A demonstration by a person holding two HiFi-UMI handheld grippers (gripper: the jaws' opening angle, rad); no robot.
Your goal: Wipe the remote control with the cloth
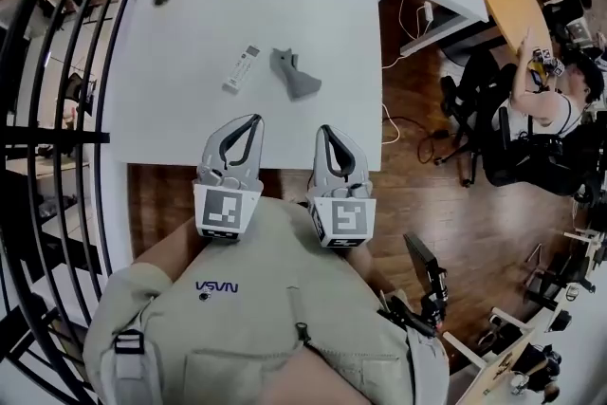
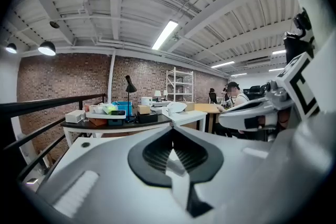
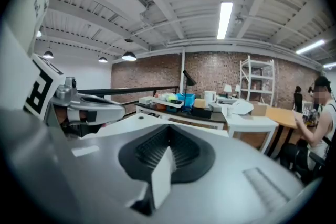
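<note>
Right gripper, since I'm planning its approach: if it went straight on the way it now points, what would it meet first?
The right gripper would probably meet the grey cloth on the white table, near the cloth's edge; its height above the table is unclear.

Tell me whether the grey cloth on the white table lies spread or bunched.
Bunched: the grey cloth sits in a raised, crumpled heap, not flat.

Bright, even indoor light comes from ceiling tubes (image 2: 165,34). The white worktop (image 1: 190,43) is nearly washed out, with barely any shadow on it. Every view bows strongly toward dark, rounded edges. Close to the lenses, the left tongs (image 2: 172,136) and right tongs (image 3: 168,136) look soft and blurred.
</note>
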